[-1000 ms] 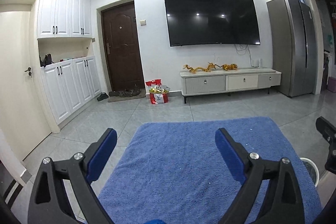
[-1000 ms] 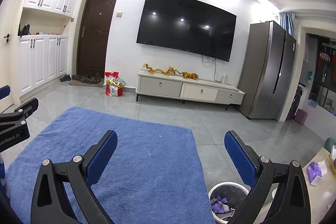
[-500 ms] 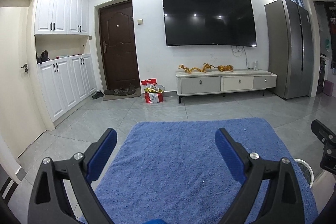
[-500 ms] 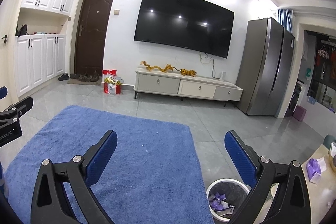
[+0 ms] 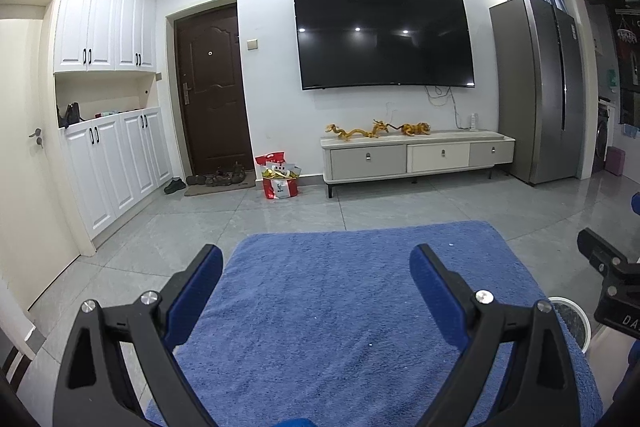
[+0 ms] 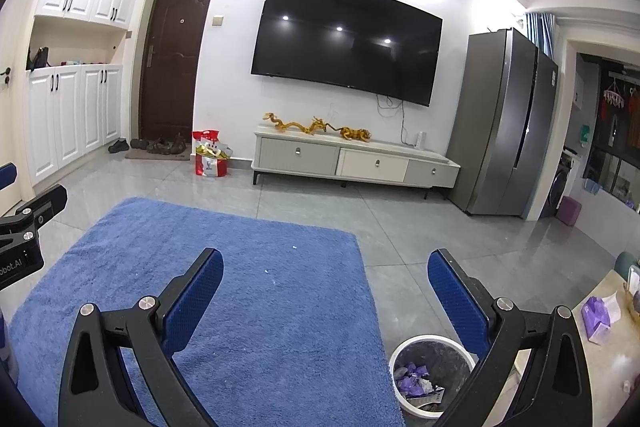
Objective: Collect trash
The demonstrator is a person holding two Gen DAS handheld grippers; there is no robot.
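Over on the left, white panelled cupboards (image 5: 116,163) and a dark wooden door (image 5: 212,95), glossy grey tile all around. The left tool (image 5: 316,275) hangs above a shaggy blue rug (image 5: 320,307), its two blue textured pads spread wide apart, nothing between them. A red-and-white bag (image 5: 280,179) stands on the tiles just beside the low TV cabinet (image 5: 416,157), which shows three drawers, with golden dragon figures (image 5: 376,131) on top and one big black screen (image 5: 384,39) on the wall above.

Moving right: the right tool (image 6: 326,283) is spread wide too, gripping nothing, over the rug's right edge. And there's the bin (image 6: 430,343), round, white-rimmed, dark liner, standing on the tile just beside the rug, with crumpled purple and white scraps (image 6: 416,379) lying in it. Further right, a pale desk (image 6: 616,367) carries one purple tissue pack (image 6: 598,319). A tall steel fridge (image 6: 508,123) stands behind.
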